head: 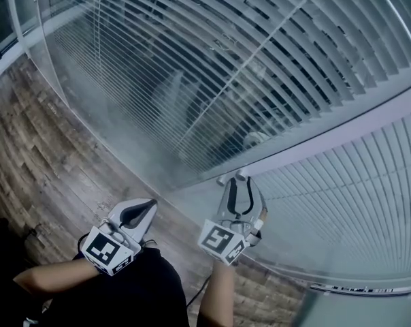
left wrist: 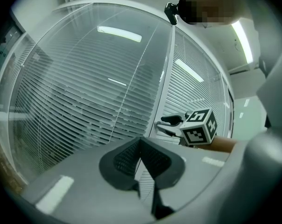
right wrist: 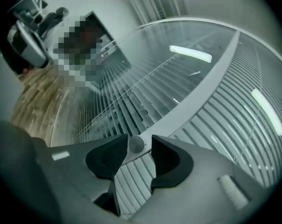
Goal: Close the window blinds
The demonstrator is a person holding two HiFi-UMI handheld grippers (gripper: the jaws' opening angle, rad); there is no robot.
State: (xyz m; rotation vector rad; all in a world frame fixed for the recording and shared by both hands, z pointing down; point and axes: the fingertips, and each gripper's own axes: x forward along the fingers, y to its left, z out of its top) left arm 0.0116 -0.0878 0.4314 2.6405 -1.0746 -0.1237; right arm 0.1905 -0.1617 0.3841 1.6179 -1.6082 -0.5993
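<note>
Fingers [right wrist: 171, 160] spread wide on the right gripper [head: 233, 186], pressing on nothing; pinched together and empty on the left gripper [left wrist: 141, 143].

Filling the far side and the right of the head view: window blinds [head: 260, 60] behind glass, in two panels. Dark gaps between the slats of the left panel [head: 158, 80], so reads as tilted open. Flatter, paler slats on the right panel [head: 355, 203], with hardly a gap, so looks closed or nearly so. Below, at the near left: wooden floor [head: 49, 148]. Between the two panels: a pale frame post [head: 328, 142], slanting from the far right down toward the grippers.

Low at the near left, well apart from glass and post: the left gripper, idle. Right up at the post, pointing into it: the right gripper. Between its tips: a small round knob [right wrist: 136, 144] on the post, just beside one pad, with a sliver of gap on the other side. Bracketed, then, not gripped.

Perhaps half done at best, judging by the slats. Left to do, by the look of it: close on the knob, turn it, and bring the left panel's slats flat. Cannot tell which panel the knob governs, nor which way to turn it.
</note>
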